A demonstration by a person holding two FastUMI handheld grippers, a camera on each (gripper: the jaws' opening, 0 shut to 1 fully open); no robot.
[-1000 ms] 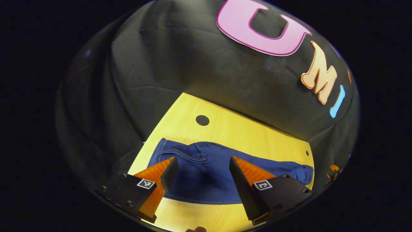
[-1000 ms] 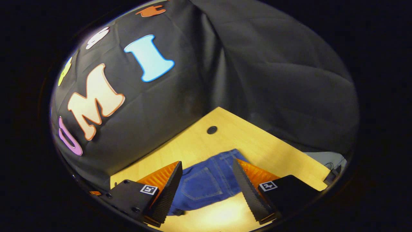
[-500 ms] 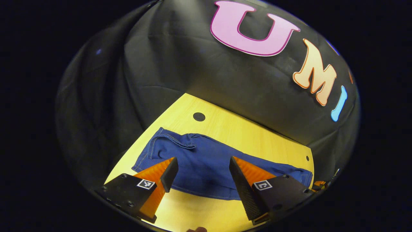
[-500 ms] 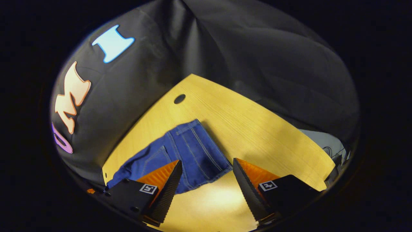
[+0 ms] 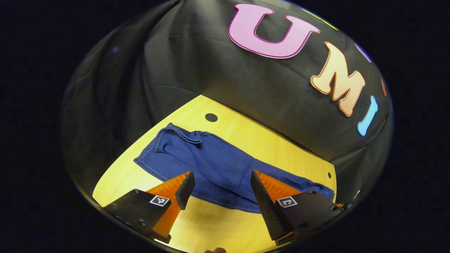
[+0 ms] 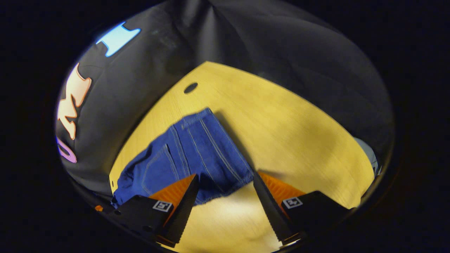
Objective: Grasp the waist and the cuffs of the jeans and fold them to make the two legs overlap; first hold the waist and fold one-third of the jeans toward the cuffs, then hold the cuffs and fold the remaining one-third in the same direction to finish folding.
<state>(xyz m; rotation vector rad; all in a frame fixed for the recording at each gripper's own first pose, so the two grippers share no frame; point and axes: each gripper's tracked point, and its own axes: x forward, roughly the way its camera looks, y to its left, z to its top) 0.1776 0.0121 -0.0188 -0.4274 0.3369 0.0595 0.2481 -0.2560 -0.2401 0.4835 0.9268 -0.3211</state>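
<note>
Blue jeans [image 5: 214, 163] lie flat on the yellow wooden table [image 5: 218, 228], stretched from far left to near right in the left gripper view. A stitched hem with a small fold sits at their far left end. My left gripper [image 5: 220, 178] hovers open above the near edge of the jeans' middle, touching nothing. In the right gripper view the jeans [image 6: 190, 151] show a back pocket and parallel seams at the end nearest me. My right gripper [image 6: 225, 177] is open over that end's near corner, with nothing between its fingers.
The table has a round dark hole [image 5: 211, 117] behind the jeans and a smaller one [image 5: 329, 174] near its right edge. The same kind of hole [image 6: 190, 87] lies beyond the jeans in the right gripper view. Black cloth walls close in behind the table.
Both cameras have drawn back and tipped down, so more of the jeans and table shows. The right gripper view has swung over the pocket end. The jeans lie unmoved; both grippers stay open.
</note>
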